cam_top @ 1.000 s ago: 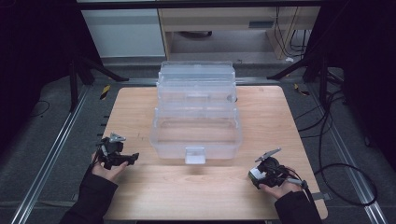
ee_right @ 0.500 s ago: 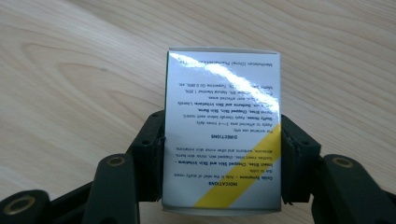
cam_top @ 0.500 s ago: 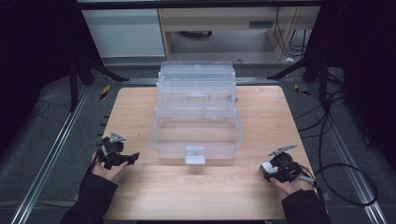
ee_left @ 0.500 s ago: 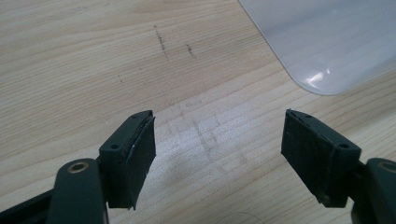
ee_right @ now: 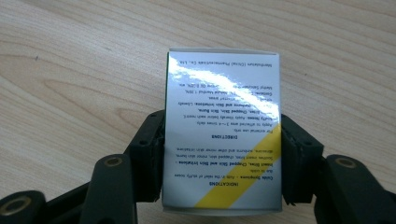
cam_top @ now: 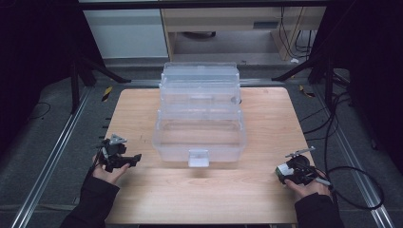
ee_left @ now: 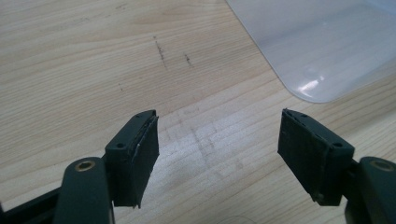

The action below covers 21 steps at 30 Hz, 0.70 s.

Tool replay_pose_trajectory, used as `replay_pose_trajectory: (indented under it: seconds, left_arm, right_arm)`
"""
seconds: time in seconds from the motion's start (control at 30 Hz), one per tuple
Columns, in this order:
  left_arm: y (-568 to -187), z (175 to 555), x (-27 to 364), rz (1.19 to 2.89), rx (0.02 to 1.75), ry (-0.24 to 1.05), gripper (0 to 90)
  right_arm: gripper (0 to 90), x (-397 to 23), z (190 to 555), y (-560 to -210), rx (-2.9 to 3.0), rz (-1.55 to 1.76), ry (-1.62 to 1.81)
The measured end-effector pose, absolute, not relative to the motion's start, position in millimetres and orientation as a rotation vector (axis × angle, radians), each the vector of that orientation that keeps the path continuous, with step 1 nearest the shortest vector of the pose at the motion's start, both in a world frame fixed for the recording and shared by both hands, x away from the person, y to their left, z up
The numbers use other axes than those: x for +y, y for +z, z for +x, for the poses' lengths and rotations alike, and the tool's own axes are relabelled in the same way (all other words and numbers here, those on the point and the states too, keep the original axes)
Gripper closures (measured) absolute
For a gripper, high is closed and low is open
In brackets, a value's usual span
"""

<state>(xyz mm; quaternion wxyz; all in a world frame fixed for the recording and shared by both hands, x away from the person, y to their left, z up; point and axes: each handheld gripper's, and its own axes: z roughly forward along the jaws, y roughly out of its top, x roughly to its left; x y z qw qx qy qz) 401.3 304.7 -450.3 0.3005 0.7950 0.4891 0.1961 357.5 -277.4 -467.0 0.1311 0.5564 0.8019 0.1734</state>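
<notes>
A clear plastic tiered toolbox (cam_top: 199, 118) stands open in the middle of the wooden table (cam_top: 138, 109); its corner (ee_left: 317, 42) reaches into the left gripper view. My left gripper (cam_top: 135, 159) rests at the near left, pointing toward the toolbox. Its jaws (ee_left: 217, 156) are open over bare wood and have just been closing a little with nothing between them. At the near right edge, my right gripper (cam_top: 284, 174) is shut on a small white medicine carton (ee_right: 224, 135) with a yellow stripe and printed text. Both pads press on its sides.
Black cables (cam_top: 351, 185) loop on the floor just past the table's right edge. A metal rail (cam_top: 57, 156) runs along the left side. A pale cabinet (cam_top: 128, 33) and a shelf unit stand beyond the far edge.
My right hand has carried the carton rightward, from near the toolbox's front corner to the table's right edge. The left hand has stayed put.
</notes>
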Motion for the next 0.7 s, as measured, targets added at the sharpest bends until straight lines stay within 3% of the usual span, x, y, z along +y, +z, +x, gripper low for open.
replay_pose_trajectory:
  seconds: [0.27,0.7]
  left_arm:
    - [-438,399,304,2.074,1.266,0.529,32.2]
    - [-395,410,287,1.986,1.173,0.546,40.6]
  right_arm:
    - [35.5,-277,358,-456,2.264,1.549,0.593]
    - [34.0,-262,375,-419,2.153,1.418,0.857]
